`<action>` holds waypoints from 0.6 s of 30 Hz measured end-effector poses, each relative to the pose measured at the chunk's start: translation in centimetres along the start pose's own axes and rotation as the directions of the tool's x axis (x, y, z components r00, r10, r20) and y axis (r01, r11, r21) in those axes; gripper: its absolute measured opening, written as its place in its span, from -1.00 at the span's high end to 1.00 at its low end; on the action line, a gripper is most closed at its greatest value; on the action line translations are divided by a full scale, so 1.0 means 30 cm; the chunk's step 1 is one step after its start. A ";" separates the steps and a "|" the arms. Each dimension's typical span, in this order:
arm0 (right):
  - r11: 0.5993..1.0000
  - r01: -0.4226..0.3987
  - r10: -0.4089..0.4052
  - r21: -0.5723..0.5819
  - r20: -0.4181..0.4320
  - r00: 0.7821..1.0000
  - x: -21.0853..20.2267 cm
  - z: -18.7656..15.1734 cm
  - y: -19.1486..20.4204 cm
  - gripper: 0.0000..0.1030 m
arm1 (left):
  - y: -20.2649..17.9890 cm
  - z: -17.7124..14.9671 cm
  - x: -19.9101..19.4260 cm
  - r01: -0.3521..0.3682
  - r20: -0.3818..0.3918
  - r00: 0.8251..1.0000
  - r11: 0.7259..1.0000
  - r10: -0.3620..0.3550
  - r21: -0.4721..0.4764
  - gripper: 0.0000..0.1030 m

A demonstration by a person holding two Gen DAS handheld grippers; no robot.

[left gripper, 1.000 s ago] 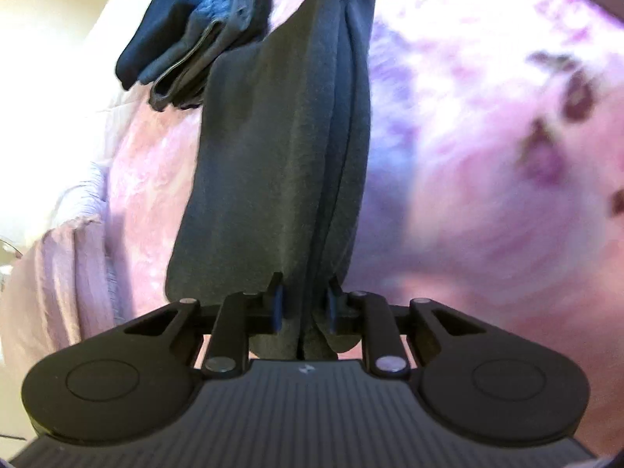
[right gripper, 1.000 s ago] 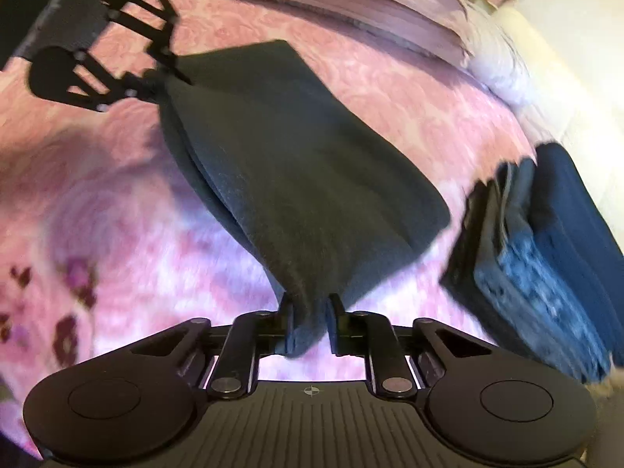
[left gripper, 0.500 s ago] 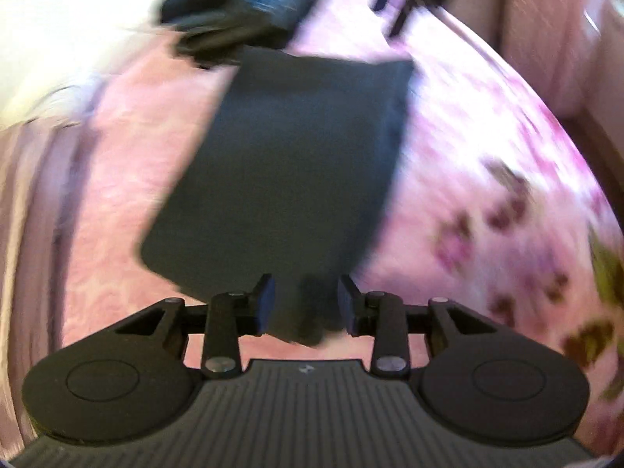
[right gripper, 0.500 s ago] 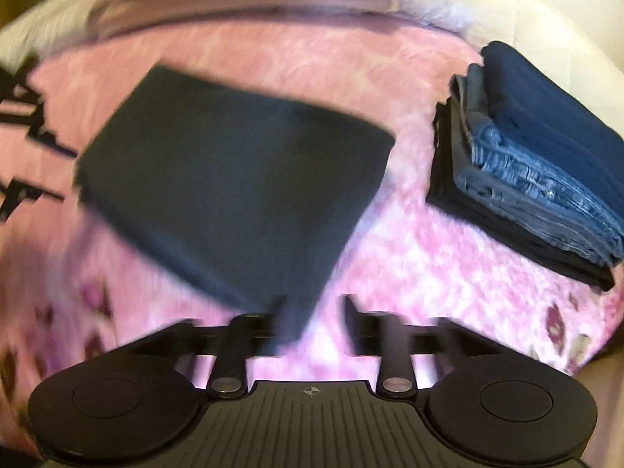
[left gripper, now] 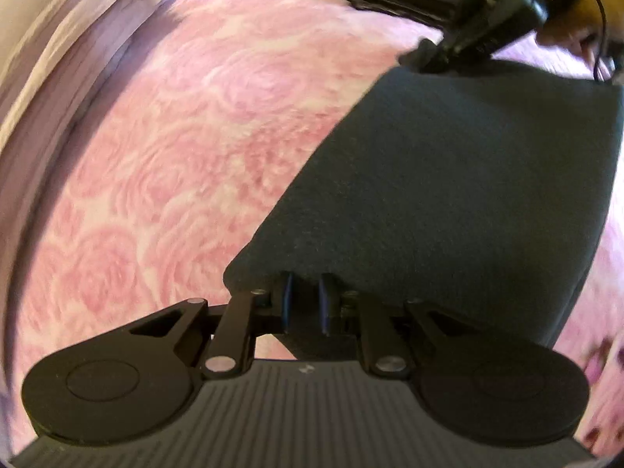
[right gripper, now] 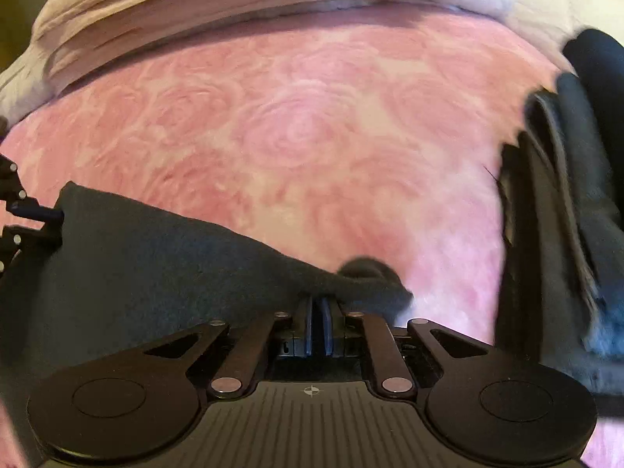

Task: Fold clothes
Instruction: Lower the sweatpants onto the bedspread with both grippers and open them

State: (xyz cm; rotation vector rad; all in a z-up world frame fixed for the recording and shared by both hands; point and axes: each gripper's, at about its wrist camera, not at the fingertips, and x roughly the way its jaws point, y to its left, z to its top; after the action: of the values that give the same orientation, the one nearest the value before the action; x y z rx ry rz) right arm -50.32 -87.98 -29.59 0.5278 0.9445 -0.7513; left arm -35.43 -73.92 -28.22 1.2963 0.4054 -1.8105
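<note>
since the earlier frames the dark grey folded garment (left gripper: 460,195) has been brought down from hanging between the two grippers and is now laid flat on the pink rose-patterned bedspread (left gripper: 187,148); it was released half a second ago and has been taken up again at its near edge.

the garment is seen as a flat dark rectangle, its near-left corner at the left gripper (left gripper: 305,296) and its near-right corner, slightly bunched, at the right gripper (right gripper: 318,306). the jaws of both grippers are noted as closing, with the fabric edge caught between the pads in each view; both are almost fully clenched on the cloth.

in the left wrist view the right gripper (left gripper: 468,35) is seen at the far corner of the garment, held by a hand (left gripper: 565,35). a stack of folded dark clothes (right gripper: 565,202) is recorded to the right of the garment, apart from it. a pale folded blanket (right gripper: 234,7) is noted along the far edge of the bedspread.
</note>
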 end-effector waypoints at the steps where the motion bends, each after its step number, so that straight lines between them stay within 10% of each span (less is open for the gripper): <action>1: 1.000 -0.016 0.016 0.020 0.000 1.000 -0.001 0.001 -0.016 0.80 | 0.006 -0.007 -0.001 0.003 0.002 1.000 1.000 -0.003 -0.019 0.77; 13: 0.993 0.004 -0.017 0.119 0.105 0.994 -0.321 -0.177 0.075 0.71 | -0.108 -0.106 -0.141 0.079 0.020 0.997 0.991 -0.078 -0.110 0.72; 14: 0.991 0.005 -0.018 0.133 0.099 0.995 -0.339 -0.210 0.100 0.59 | -0.099 -0.131 -0.153 0.099 0.033 0.995 0.979 -0.095 -0.178 0.59; 16: 0.987 0.004 -0.019 0.162 0.086 0.996 -0.371 -0.273 0.147 -0.32 | -0.074 -0.175 -0.175 0.137 0.057 0.990 0.941 -0.126 -0.310 0.14; 18: 0.981 0.000 -0.015 0.193 0.073 0.997 -0.376 -0.323 0.177 -0.36 | -0.048 -0.209 -0.174 0.173 0.065 0.985 0.892 -0.160 -0.418 0.00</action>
State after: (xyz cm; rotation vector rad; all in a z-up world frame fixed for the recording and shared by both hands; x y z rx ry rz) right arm -55.49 -74.08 -24.19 0.6612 0.8095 -0.8688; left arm -32.19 -66.50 -26.45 0.9527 0.8650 -1.7502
